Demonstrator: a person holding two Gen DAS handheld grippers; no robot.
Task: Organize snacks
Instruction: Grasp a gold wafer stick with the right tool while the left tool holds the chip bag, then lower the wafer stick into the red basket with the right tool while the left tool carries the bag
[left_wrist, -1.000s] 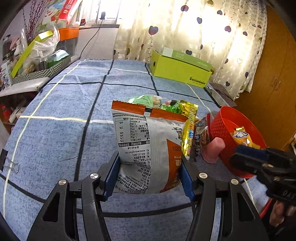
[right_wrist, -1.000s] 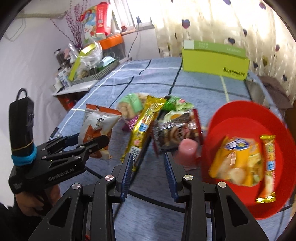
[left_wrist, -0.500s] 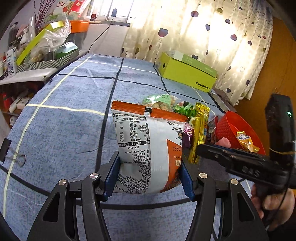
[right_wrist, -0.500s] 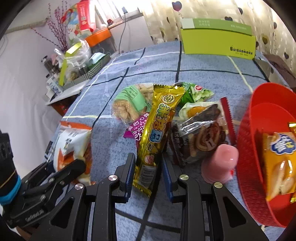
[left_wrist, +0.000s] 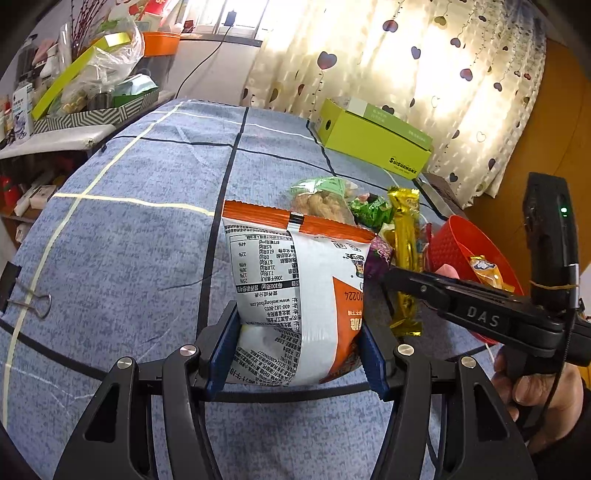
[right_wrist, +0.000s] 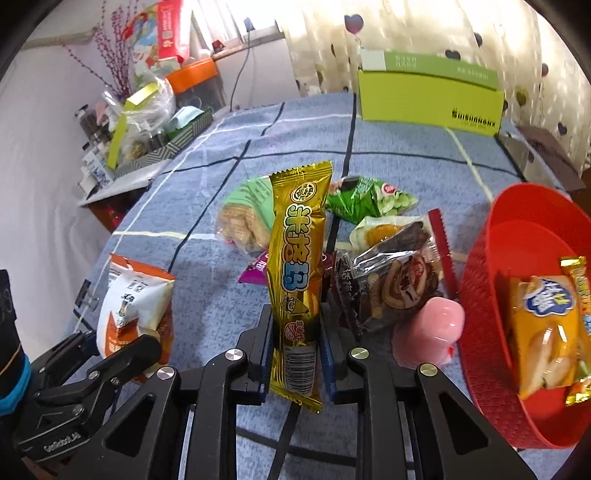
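My left gripper (left_wrist: 297, 356) is shut on a white and orange snack bag (left_wrist: 295, 291), its blue pads pressing both sides. That same bag (right_wrist: 135, 306) shows at the left of the right wrist view. My right gripper (right_wrist: 295, 334) is shut on a long gold snack bar (right_wrist: 299, 266), which stands upright between the pads. The gold bar (left_wrist: 404, 251) also appears past the bag in the left wrist view. A red basket (right_wrist: 480, 295) on the right holds a yellow packet (right_wrist: 546, 325) and a thin gold stick.
On the blue checked cloth (right_wrist: 295, 147) lie a green biscuit pack (right_wrist: 243, 218), a green pea packet (right_wrist: 369, 199), a dark pastry packet (right_wrist: 391, 284) and a pink jelly cup (right_wrist: 432, 332). A lime-green box (right_wrist: 428, 96) stands at the back. Cluttered shelves are at the left.
My right gripper moved in over the gold bar and closed on it. The bar now stands up between the pads. The left gripper kept its hold on the bag.
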